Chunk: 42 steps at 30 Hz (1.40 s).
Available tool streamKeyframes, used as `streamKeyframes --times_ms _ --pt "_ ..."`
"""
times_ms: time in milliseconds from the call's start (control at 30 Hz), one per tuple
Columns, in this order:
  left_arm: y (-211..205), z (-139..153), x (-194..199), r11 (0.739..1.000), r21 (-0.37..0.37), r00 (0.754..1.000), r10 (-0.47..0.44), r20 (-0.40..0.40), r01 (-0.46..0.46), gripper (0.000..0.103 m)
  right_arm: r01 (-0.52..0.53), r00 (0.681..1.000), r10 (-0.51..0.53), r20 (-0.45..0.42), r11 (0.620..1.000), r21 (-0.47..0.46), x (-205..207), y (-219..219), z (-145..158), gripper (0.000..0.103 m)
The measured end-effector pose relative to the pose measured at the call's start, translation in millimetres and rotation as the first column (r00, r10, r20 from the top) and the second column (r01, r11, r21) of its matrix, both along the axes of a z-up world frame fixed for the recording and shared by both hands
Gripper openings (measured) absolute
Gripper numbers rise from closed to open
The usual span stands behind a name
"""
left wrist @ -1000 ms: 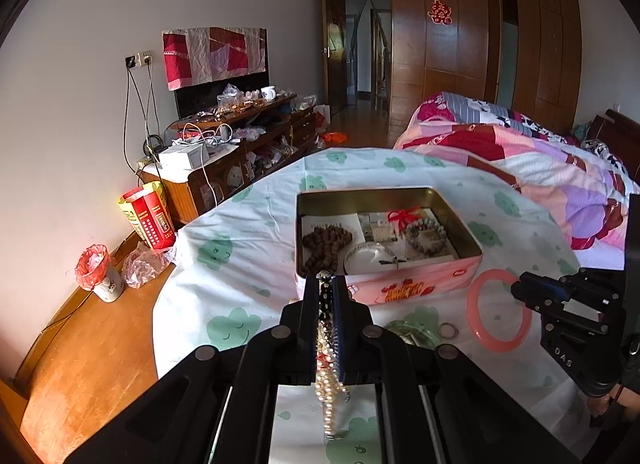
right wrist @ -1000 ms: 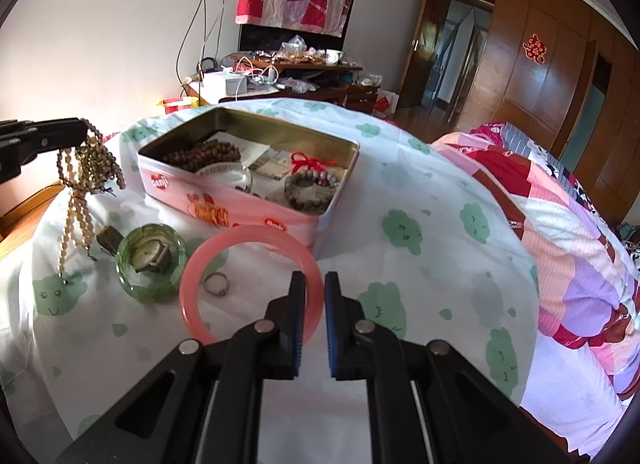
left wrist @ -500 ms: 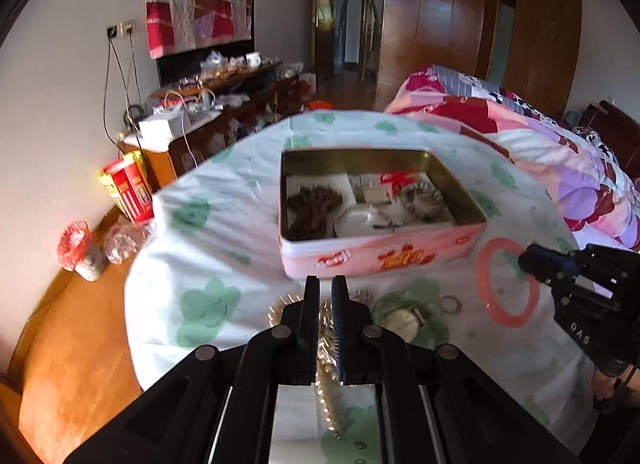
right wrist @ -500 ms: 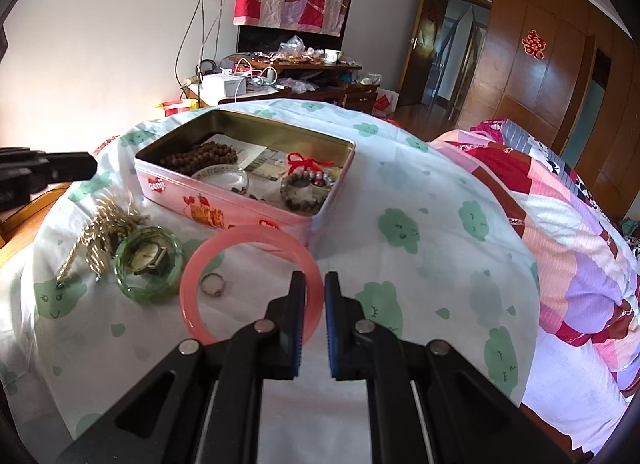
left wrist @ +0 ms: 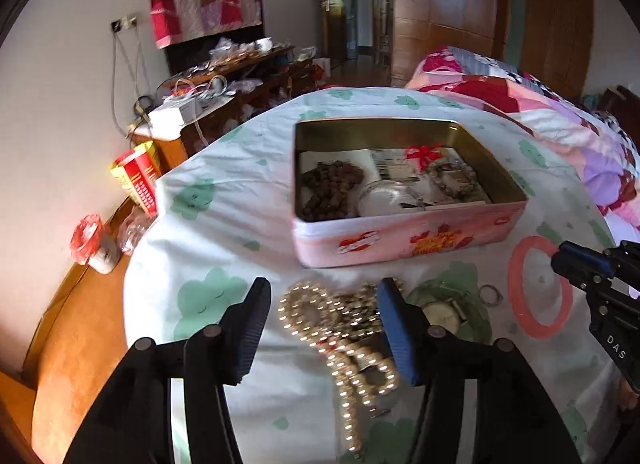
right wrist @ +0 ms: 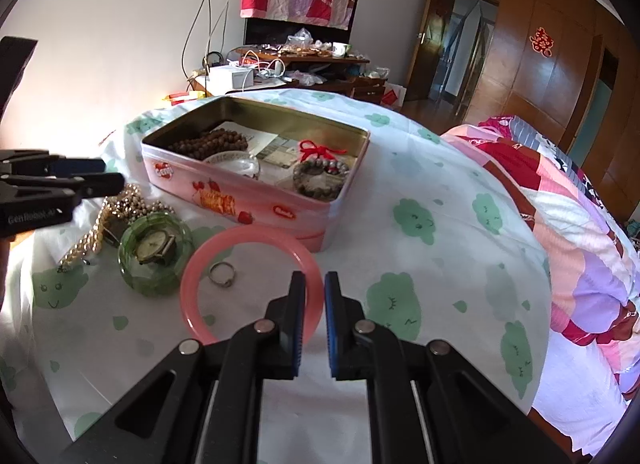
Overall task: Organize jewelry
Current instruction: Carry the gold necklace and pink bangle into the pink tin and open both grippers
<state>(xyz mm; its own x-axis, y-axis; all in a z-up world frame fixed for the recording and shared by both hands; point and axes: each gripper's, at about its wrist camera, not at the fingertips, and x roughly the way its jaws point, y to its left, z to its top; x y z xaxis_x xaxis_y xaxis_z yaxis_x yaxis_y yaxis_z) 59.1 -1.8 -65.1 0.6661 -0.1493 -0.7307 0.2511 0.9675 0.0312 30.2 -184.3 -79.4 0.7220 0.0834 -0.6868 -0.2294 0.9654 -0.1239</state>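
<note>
The tin box (right wrist: 256, 199) sits on the table (right wrist: 440, 191). In front of it lie the pearl necklace (left wrist: 340, 328), the watch (right wrist: 154, 246) on a bangle (right wrist: 156, 280), and a ring (right wrist: 222, 275) inside the big bangle (right wrist: 200, 264). The bed (right wrist: 560, 223) is to the right.

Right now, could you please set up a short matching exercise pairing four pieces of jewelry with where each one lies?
Things:
1. pearl necklace
2. watch
3. ring
4. brown bead string

Places:
A. inside the pink bangle
B. in the pink tin
C. on the green bangle
D. between the open left gripper fingers

Pairs: 1-D, 2-C, 3-A, 4-B
</note>
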Motion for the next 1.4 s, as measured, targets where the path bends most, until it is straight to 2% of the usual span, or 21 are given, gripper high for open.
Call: streamKeyframes --times_ms 167,200,233,267,300,333,567,733,1100,1400 --pt "-11.1 -9.9 3.9 0.998 0.061 1.000 -0.016 -0.011 0.017 0.056 0.000 1.000 0.001 -0.005 1.000 0.006 0.7 -0.5 -1.6 0.010" --pt "-12.8 -12.3 4.4 0.998 0.066 1.000 -0.022 -0.016 0.023 0.048 -0.001 1.000 0.001 -0.005 1.000 0.005 0.7 -0.5 -1.6 0.010" --pt "-14.9 -14.1 4.8 0.997 0.068 0.999 -0.030 -0.022 0.031 0.035 -0.002 1.000 0.002 -0.005 1.000 0.005 0.6 -0.2 -1.9 0.010" --pt "-17.5 -16.2 4.4 0.996 0.068 0.998 -0.048 -0.034 0.050 0.028 -0.003 1.000 0.003 -0.005 1.000 0.006 0.5 0.3 -2.4 0.010" --pt "-18.8 -17.0 3.7 0.996 0.065 0.998 -0.055 -0.037 0.057 0.012 -0.004 1.000 0.004 -0.007 1.000 0.007 0.7 0.5 -2.7 0.010" --pt "-19.9 -17.1 2.4 0.996 0.059 0.998 -0.059 -0.037 0.061 0.005 -0.004 1.000 0.004 -0.008 1.000 0.007 0.6 1.0 -3.1 0.010" --pt "-16.5 18.7 -13.4 0.997 0.005 0.996 -0.080 0.038 0.079 0.004 0.000 1.000 0.000 -0.003 1.000 0.014 0.7 0.2 -2.5 0.011" --pt "-11.4 46.5 -18.3 0.997 -0.007 0.993 -0.079 0.094 0.080 0.004 0.005 1.000 -0.005 0.010 1.000 0.022 -0.1 -2.1 3.0 0.011" --pt "-16.4 82.5 3.0 0.997 0.047 0.982 -0.074 0.173 0.067 0.004 0.013 0.998 -0.015 0.058 0.999 0.030 11.2 -10.8 29.3 0.010" --pt "-26.5 93.1 34.0 0.995 0.079 0.978 -0.067 0.196 0.052 0.004 0.029 0.993 -0.032 0.110 0.999 0.029 36.8 -21.5 59.5 0.011"
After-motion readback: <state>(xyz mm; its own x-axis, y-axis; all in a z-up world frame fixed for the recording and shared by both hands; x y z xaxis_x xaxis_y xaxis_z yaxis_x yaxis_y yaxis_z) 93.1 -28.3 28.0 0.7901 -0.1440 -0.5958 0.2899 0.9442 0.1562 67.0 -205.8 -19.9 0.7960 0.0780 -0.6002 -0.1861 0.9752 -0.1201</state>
